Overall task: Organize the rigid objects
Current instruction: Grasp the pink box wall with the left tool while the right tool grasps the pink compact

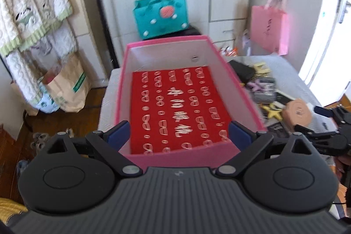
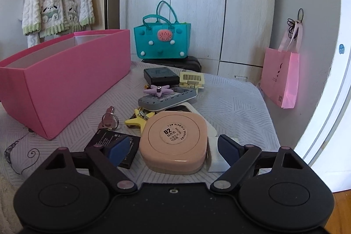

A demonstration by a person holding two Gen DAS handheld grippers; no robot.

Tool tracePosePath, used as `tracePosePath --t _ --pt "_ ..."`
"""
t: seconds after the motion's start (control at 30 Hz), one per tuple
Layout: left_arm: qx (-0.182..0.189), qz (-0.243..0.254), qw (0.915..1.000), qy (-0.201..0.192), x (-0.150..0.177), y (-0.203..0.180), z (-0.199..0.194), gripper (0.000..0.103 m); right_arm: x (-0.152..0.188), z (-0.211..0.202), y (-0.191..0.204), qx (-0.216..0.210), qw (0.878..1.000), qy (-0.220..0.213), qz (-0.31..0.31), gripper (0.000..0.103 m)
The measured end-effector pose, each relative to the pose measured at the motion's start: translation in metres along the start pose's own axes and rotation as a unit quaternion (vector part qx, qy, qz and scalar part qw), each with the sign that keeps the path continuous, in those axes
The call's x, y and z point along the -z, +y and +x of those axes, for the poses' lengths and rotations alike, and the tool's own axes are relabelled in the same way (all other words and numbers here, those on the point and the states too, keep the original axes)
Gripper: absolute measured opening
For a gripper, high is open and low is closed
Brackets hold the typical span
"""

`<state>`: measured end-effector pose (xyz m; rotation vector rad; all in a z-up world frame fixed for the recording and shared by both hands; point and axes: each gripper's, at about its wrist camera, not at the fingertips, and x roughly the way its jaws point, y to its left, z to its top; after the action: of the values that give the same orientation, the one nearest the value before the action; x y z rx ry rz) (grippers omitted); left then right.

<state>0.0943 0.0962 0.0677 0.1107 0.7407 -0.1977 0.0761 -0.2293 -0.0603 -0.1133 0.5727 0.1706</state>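
Ahead of the left claw (image 1: 177, 135) we see a pink box (image 1: 175, 157) with white inner walls and a red floor printed with rows of pale spectacle shapes and white characters. Between the blue pads of the right claw (image 2: 173, 146) we see a peach-pink compact (image 2: 174, 144) with a white round label in black print. Left of it lies a black card (image 2: 109, 139) with white text; beyond it we see a yellow star clip (image 2: 136, 121), a lilac star clip (image 2: 156, 89), a grey case (image 2: 166, 99) and a cream comb-like piece (image 2: 192, 79). Farther ahead stands a teal bag (image 2: 162, 41) with white pompoms and a pink watermelon slice; to the right hangs a pink paper bag (image 2: 280, 78). The tablecloth (image 2: 230, 102) is white with grey hatching.
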Motion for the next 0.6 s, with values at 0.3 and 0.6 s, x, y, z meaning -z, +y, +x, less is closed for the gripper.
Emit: tracePosePath --t 0.3,0.6 --pt "-0.023 -0.029 0.9988 0.032 -0.023 0.052 0.050 0.063 -0.006 0.023 0.009 0.027 0.999 0.020 -0.040 0.084" --pt "-0.034 -0.039 0.9971 0.056 -0.019 0.064 0.092 0.056 -0.009 0.027 0.017 0.040 0.996 0.028 -0.074 0.081"
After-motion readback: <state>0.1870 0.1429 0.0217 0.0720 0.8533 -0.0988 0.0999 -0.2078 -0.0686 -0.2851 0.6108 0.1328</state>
